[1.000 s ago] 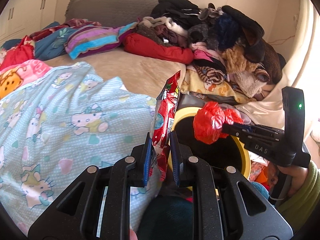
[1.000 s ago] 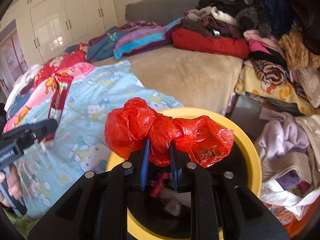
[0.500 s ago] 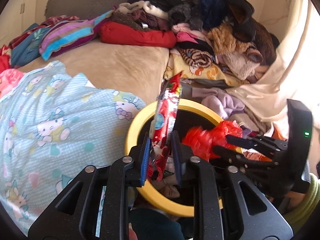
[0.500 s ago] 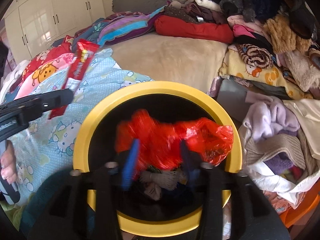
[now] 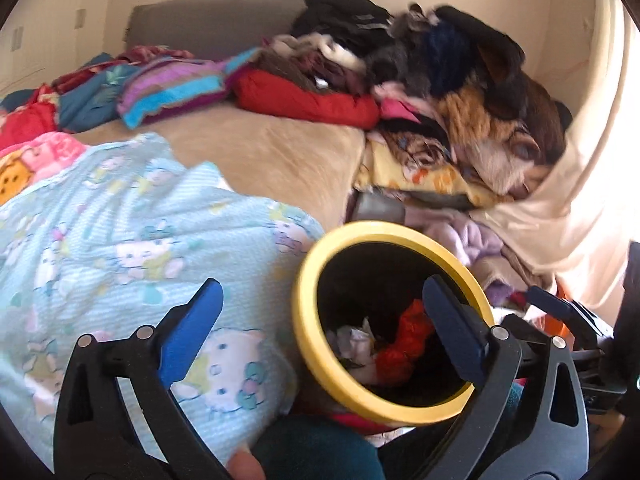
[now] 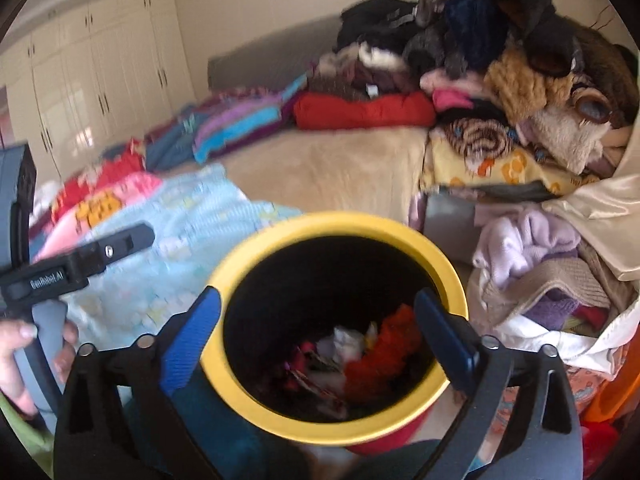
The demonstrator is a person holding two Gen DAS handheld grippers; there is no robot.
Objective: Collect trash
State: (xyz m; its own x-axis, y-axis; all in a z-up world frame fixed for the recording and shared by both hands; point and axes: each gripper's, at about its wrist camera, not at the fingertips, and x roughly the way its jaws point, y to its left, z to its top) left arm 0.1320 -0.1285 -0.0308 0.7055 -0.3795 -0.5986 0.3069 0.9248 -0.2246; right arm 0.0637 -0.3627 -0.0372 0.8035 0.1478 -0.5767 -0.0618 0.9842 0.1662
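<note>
A black bin with a yellow rim stands beside the bed, right under both grippers. Inside it lie the crumpled red plastic bag and pale scraps. The right wrist view looks down into the same bin, where the red bag rests next to a red snack wrapper. My left gripper is opening wide with nothing between its blue pads. My right gripper is opening too and is empty. A blue fingertip of the right gripper shows at the right edge.
A light blue cartoon blanket covers the bed to the left of the bin. Piled clothes fill the far right, and loose laundry lies right of the bin. White wardrobes line the left wall. A hand holds the left tool.
Both grippers went from shut to wide open over the bin. The snack wrapper left the left jaws and the red bag left the right jaws; both now lie inside the bin.
</note>
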